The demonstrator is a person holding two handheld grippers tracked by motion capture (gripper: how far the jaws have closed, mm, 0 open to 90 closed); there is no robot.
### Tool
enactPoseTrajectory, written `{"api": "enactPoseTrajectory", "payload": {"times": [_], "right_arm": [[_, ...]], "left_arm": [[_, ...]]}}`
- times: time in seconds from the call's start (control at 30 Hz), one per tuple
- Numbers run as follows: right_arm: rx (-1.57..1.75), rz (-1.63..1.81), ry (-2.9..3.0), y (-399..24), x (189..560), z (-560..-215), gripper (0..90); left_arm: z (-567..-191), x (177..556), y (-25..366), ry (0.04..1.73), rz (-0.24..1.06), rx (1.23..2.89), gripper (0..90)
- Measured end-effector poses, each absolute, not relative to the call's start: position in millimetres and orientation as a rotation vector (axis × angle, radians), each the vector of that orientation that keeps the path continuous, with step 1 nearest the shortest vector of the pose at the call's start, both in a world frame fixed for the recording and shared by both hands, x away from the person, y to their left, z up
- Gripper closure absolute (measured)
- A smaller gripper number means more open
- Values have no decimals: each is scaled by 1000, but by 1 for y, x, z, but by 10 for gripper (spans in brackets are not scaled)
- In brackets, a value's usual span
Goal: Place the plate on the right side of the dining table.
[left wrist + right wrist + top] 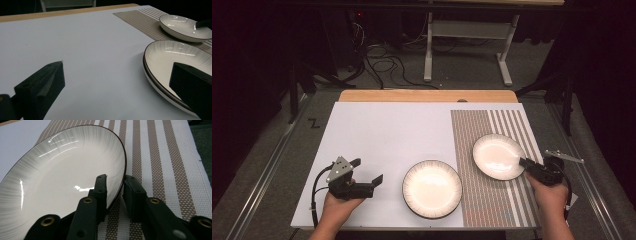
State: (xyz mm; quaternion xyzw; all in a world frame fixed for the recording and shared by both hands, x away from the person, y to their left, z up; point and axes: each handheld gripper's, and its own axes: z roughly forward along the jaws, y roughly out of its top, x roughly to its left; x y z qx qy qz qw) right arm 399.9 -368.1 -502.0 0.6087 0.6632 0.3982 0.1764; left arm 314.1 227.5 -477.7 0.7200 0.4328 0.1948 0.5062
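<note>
The empty white round dish with a dark rim (498, 156) sits on the brown-and-white striped woven placemat (492, 200), its rim clamped by the right gripper (523, 161). The left gripper (368, 171), jaws apart, hovers beside a second empty white dish (432, 189).

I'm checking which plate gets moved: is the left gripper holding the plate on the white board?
No, the left gripper hangs open beside the near plate, its jaws apart over the white board.

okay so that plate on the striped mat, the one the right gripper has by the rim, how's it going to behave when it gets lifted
The plate looks glazed and glossy, so it may slip between the right gripper's narrow jaws. Held at one edge only, it will likely droop on its far side. It seems stiff ceramic, probably heavy for that grip and breakable if dropped on the striped mat.
</note>
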Motion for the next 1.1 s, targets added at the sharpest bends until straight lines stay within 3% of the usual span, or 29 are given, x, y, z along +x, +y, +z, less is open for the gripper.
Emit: {"api": "enactPoseTrajectory", "payload": {"times": [0.47, 0.97, 1.1], "right_arm": [[1567, 1155, 1867, -362, 383, -483, 584], [1185, 1342, 1973, -298, 347, -445, 341], [1087, 1384, 2007, -277, 337, -438, 230]], "left_arm": [[-479, 315, 229, 1052, 465, 1731, 9], [-473, 310, 226, 1017, 474, 1733, 8], [-471, 309, 227, 1012, 474, 1728, 7]]}}
